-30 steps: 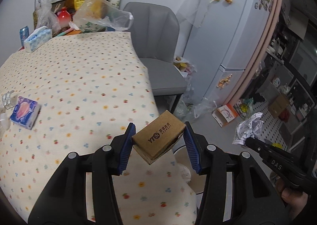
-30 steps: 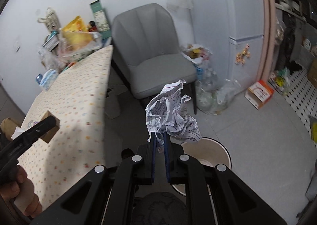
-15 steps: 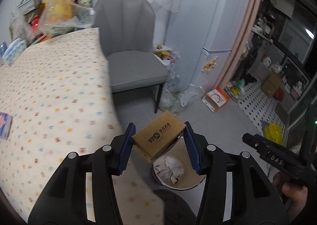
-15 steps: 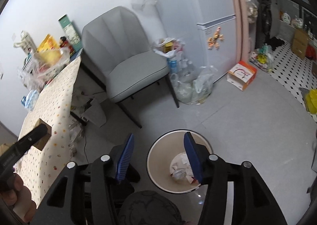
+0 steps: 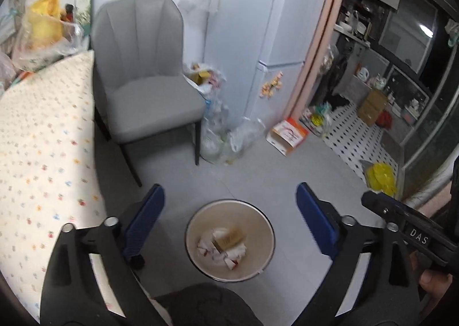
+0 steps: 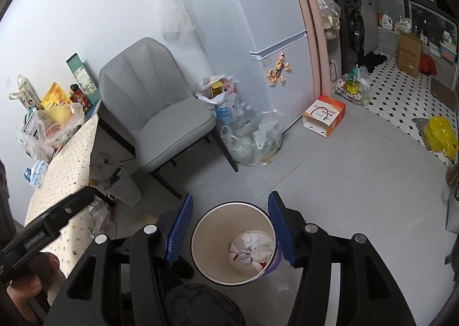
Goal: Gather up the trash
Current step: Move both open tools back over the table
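Observation:
A round cream trash bin [image 5: 198, 228] stands on the grey floor, directly below both grippers. My left gripper [image 5: 229, 218] hangs over it, its jaws opening wide with nothing between them. The small brown cardboard box [image 5: 229, 235] is down inside the bin, on top of the crumpled white paper [image 5: 233, 254]. My right gripper [image 6: 231, 228] is also above the bin [image 6: 212, 234], jaws opening and holding nothing. In the right wrist view only the crumpled paper [image 6: 251, 248] shows in the bin. Each gripper shows at the edge of the other's view.
A grey chair [image 6: 160, 102] stands beyond the bin, with the table in its dotted cloth [image 5: 43, 139] to the left. Clear plastic bags of bottles [image 6: 252, 136] lean by the white fridge [image 6: 272, 39]. An orange and white box [image 6: 324, 116] and a yellow bag [image 6: 440, 131] lie on the floor.
Both grippers swung from the table to above the bin. The right one opened and dropped the crumpled paper in. The left one then opened and the cardboard box fell in.

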A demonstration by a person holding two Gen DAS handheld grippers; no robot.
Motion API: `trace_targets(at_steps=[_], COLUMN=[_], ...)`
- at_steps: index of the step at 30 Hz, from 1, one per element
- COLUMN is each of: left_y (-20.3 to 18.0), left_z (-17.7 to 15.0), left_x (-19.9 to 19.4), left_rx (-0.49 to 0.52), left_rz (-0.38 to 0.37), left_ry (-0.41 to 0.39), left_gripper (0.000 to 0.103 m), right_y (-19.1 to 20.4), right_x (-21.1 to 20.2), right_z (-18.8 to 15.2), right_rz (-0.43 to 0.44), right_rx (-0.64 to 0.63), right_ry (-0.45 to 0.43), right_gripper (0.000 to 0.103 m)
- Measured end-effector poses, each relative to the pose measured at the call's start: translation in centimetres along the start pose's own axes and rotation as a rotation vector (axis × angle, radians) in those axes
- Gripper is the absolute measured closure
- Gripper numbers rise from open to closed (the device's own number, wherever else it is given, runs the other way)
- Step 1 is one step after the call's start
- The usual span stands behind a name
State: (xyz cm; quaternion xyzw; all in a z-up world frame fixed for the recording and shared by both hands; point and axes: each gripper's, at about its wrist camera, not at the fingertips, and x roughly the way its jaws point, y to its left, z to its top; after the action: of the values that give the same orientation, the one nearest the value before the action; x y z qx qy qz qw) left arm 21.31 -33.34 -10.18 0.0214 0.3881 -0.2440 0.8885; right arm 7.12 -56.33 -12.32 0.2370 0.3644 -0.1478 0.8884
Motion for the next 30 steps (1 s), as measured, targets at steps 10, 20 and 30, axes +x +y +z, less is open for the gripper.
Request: trace_targets(at_steps=[10,20,30], left_y=[5.5,13.4,21.6], left_z=[-0.1,-1.6,-4.6], left_x=[-4.7,-10.3,-15.6], left_rx=[-0.101,-0.226,-0.357], left_rz=[0.086,0.185,0.284], left_ry=[-0.072,-0.157,-0.216], left_gripper=[0.006,0.006,0.006], right_y=[4.3,12.7,20.8], right_x=[0.0,-0.5,-1.0], right_z=[-0.8,-2.1,-4.0], right_rz=[0.072,0.172,0.236], right_rx=[-0.057,-0.171,-0.284], right_ry=[0.008,0.002,0.016], right_gripper=[0.031,0.017,0.013])
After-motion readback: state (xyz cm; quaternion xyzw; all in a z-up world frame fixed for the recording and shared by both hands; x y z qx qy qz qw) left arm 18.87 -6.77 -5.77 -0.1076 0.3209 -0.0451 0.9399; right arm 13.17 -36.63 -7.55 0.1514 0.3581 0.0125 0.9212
